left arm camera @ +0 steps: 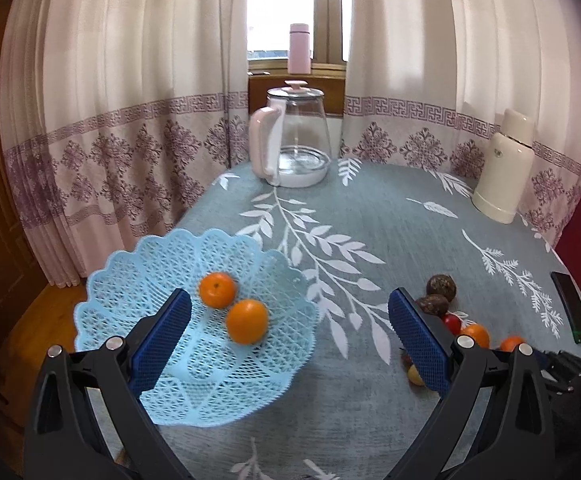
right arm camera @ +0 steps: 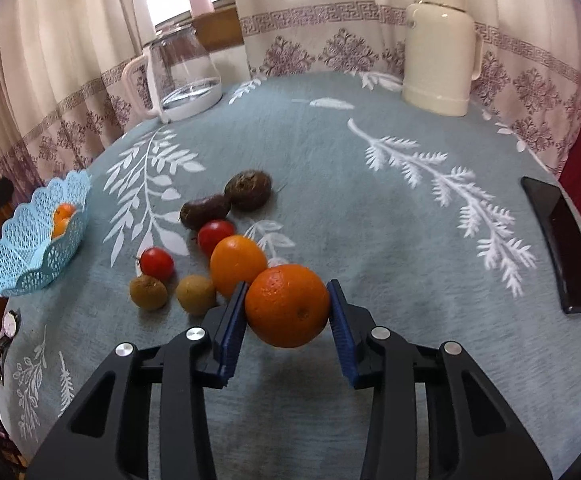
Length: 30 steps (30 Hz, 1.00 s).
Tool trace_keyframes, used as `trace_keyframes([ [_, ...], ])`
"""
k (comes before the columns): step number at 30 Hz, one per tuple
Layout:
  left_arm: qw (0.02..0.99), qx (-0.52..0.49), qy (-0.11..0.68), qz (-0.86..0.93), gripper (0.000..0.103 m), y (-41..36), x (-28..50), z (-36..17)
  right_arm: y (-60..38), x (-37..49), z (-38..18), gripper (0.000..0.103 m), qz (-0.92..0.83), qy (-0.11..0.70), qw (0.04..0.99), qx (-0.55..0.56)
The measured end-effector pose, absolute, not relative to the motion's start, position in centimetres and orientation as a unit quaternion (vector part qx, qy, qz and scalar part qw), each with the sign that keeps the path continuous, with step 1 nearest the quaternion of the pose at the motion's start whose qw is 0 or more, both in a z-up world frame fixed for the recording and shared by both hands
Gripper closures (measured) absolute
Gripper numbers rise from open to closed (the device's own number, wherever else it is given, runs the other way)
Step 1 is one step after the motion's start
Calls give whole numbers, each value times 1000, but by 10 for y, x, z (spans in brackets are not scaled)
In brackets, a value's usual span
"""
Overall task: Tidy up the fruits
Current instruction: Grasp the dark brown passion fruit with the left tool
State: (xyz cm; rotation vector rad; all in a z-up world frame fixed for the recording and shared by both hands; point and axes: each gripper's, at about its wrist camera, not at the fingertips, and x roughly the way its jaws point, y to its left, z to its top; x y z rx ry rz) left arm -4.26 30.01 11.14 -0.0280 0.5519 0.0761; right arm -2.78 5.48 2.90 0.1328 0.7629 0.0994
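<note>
Our right gripper (right arm camera: 288, 306) is clamped on an orange (right arm camera: 287, 305), its two blue pads pressed against the fruit's sides, and a shadow on the cloth beneath suggests the orange hangs just clear of the bench (right arm camera: 370, 208). Just ahead and to the left of that gripper lie the fruits we have yet to sort: a second orange (right arm camera: 237, 265) almost touching the held one, two red tomatoes (right arm camera: 215, 234), two small tan fruits (right arm camera: 195, 294) and two dark brown ones (right arm camera: 247, 190). The blue lattice basket (right arm camera: 36, 240) sits far off to the left, near the bench edge, with two oranges (left arm camera: 217, 289) already inside.

Our left gripper (left arm camera: 290, 334) hovers with its jaws spread wide and holding nothing, the basket beneath its left finger.

We judge the carry to be the risky part. The pads grip a round, smooth fruit only at its widest line, so a tilt or a jolt could roll it out onto the cluster below and scatter the loose fruit. The basket looks light and sits near the edge; a drop from too high, or a nudge from either gripper, could push it off the bench.
</note>
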Motion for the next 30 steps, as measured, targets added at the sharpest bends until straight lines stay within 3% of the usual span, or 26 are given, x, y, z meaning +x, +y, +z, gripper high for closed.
trace_keyframes([
  [26,924,16,367,-101,3,193,63,68,21,-21,15,63,70,371,915,144],
  [30,919,23,378,-111,7,180,77,60,19,-20,13,63,71,374,912,152],
])
